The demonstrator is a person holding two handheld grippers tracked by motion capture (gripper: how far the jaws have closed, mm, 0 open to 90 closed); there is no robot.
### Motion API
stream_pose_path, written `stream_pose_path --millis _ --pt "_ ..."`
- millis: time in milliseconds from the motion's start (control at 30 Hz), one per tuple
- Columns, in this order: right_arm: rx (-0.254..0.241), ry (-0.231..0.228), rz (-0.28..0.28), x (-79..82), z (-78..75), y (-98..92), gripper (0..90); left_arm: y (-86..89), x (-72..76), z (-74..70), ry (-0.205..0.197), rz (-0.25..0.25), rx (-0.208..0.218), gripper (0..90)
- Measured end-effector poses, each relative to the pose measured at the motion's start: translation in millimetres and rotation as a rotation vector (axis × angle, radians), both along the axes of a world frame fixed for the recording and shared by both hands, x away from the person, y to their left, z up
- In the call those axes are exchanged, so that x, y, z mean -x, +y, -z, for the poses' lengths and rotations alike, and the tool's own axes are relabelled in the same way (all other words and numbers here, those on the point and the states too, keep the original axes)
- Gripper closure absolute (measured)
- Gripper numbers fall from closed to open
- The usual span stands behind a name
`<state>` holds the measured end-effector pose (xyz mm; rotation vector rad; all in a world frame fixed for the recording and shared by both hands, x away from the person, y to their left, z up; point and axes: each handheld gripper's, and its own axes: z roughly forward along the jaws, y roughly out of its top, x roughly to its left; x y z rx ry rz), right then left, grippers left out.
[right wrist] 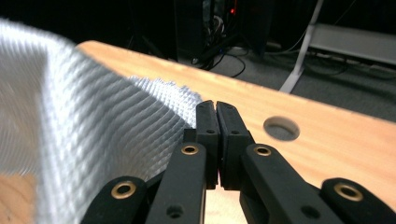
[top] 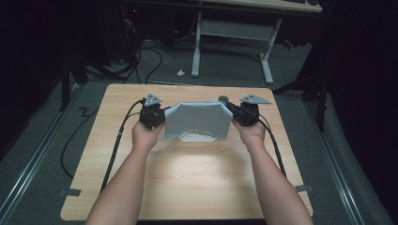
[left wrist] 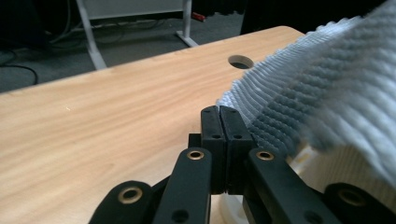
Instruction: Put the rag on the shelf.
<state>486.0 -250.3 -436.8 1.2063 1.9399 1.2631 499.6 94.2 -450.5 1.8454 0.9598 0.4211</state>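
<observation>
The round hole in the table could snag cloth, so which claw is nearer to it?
Right. The right claw grips a cloth corner just beside the hole; the left claw holds the opposite corner, the cloth's whole width away.

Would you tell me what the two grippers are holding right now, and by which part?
Both hold one pale blue waffle-weave cloth stretched between them: the left gripper pinches one upper corner, the right gripper the other.
</observation>
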Motion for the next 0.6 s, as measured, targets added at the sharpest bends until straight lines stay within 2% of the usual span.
stream_pose_path --millis 167,267,367,467,567,600 --pt "-0.003 0.013 -0.017 3.3 9.5 5.6 89.7 -1.3 3.8 8.2 0.011 0.009 0.007 89.5" --pt "-0.017 0.015 -0.015 5.5 14.2 6.6 89.6 -0.6 4.9 11.8 0.021 0.007 0.014 89.4" --pt "-0.014 0.033 -0.013 6.9 21.3 7.6 89.6 -0.6 5.6 16.6 0.035 0.01 0.005 89.4" --pt "-0.006 0.035 -0.017 9.2 26.4 9.9 89.6 0.4 6.7 20.0 0.046 0.009 0.021 89.4" --pt "-0.019 0.033 -0.011 10.4 30.1 9.1 89.6 0.0 7.5 22.1 0.048 0.011 0.007 89.3" --pt "-0.022 0.04 -0.009 10.4 31.6 8.4 89.5 0.5 7.6 22.7 0.05 0.01 0.015 89.1"
